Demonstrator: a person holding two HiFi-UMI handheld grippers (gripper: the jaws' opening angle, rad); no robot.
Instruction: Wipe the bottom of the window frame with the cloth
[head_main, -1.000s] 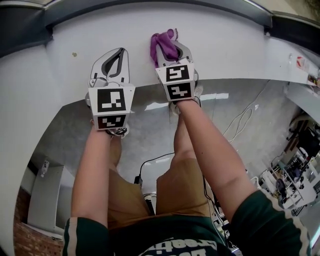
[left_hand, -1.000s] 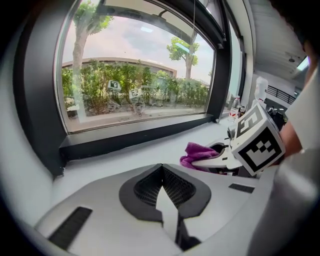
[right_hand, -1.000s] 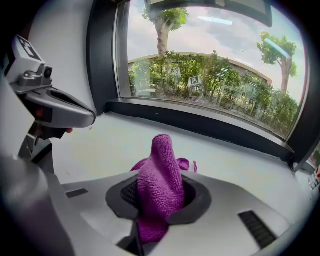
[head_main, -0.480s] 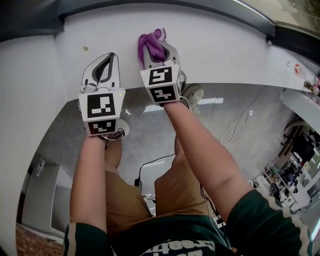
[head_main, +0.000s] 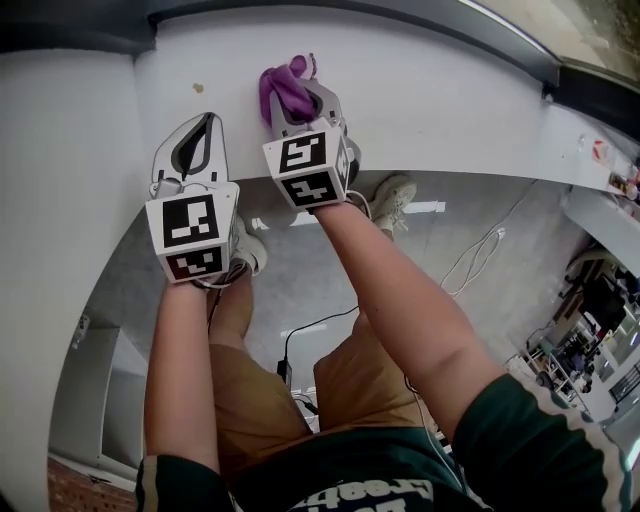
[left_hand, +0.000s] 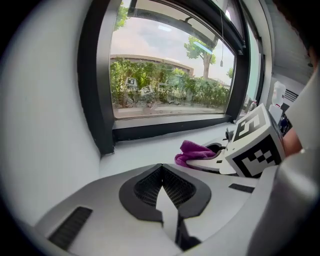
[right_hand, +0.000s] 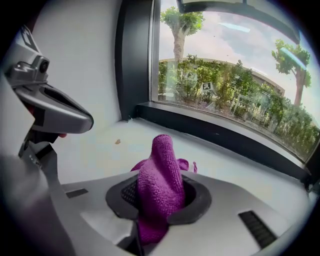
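Head view: left gripper (head_main: 205, 125), jaws together and empty, over white sill (head_main: 450, 110) near its left end; right gripper (head_main: 295, 100) just beside it, clamped on purple cloth (head_main: 283, 88).
Left gripper view: jaws meet, nothing between; cloth short of dark window frame (left_hand: 170, 127).
Right gripper view: cloth bunched upright between jaws.

left gripper (head_main: 207, 128): fingers together, nothing between | right gripper (head_main: 308, 104): fingers clamped on cloth (head_main: 283, 90), slightly ahead of left | forearms (head_main: 180, 360): stretched forward, side by side
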